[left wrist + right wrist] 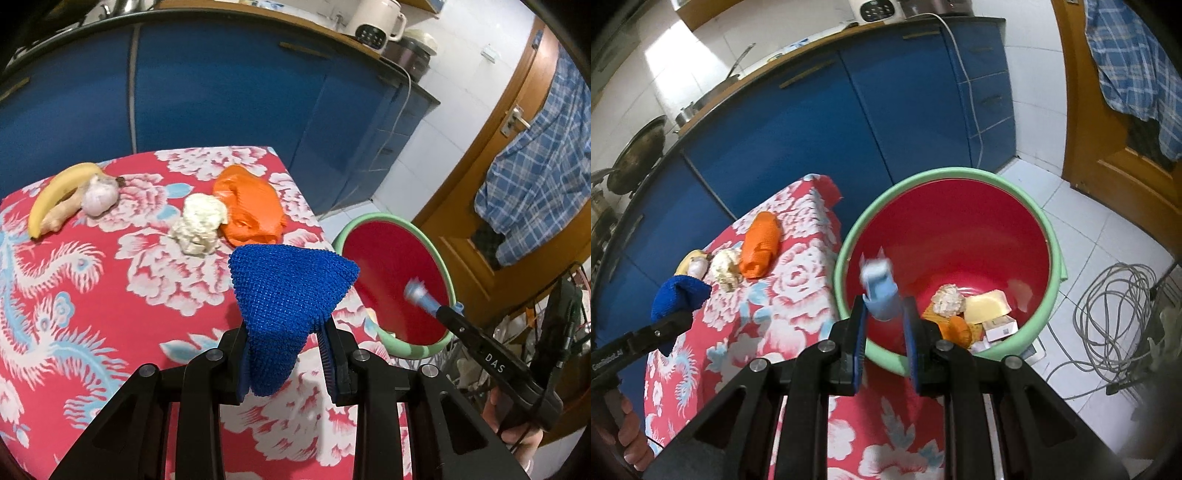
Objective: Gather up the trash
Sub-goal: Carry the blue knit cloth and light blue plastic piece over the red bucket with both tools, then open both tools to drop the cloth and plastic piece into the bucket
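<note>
Home kitchen, blue cabinets (221, 85), wok (639, 151)

Blue cabinets (221, 85) behind; white tiled floor (1082, 236); seemingly wooden door (491, 155) right

My left claw (286, 363) holds a cloth (288, 299) over the near part of the table (110, 295). Behind the cloth on the table lie a crumpled bag (251, 206) and, touching its left side, a paper wad (201, 223). Far left on the table sit a banana (55, 195), a ginger root (61, 216) and a garlic bulb (99, 195), all bunched together. The bucket (1049, 229) stands on the floor just right of the table. My right claw (884, 334) holds a small wrapper (881, 291) over the bucket. Down in the bucket lie scraps (971, 314). A cable (1115, 317) lies coiled on the floor right of the bucket. Cupboards (221, 92) stand behind the table
</note>
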The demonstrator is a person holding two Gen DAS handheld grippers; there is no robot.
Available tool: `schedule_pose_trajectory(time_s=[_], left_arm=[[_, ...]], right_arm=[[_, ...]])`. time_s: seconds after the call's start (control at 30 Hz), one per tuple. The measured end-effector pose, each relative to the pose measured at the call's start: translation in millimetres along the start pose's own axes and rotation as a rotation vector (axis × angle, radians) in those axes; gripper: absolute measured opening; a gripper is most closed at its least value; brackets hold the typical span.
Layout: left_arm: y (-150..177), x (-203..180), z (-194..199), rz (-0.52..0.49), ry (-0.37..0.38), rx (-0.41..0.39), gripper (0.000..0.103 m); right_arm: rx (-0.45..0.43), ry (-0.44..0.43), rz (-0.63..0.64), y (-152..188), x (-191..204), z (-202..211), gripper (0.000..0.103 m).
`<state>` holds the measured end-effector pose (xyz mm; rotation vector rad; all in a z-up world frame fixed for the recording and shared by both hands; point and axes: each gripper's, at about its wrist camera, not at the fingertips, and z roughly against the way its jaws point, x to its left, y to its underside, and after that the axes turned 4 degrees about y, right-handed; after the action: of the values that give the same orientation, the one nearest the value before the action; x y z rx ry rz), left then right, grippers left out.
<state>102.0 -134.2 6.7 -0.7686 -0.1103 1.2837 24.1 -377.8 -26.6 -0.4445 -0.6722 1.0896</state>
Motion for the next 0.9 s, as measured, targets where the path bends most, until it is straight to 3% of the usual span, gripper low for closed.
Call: schedule_pose_trajectory(time_s=[0.4,0.53,0.9], left_arm=[[-6,-32,-31,-0.066,0.026,0.043,0.031],[-7,-43,-41,-0.087,0.035,0.057,0.031],[-10,-63,-66,-0.125,0.050,0.096,0.031]], right_arm=[[0.002,0.022,-0.053,-3,-27,-6,0.022],[0.004,0.036,-0.074,-4,-37,-7,0.034],[-0.005,0.054,-0.104,-6,-57,-6,0.039]])
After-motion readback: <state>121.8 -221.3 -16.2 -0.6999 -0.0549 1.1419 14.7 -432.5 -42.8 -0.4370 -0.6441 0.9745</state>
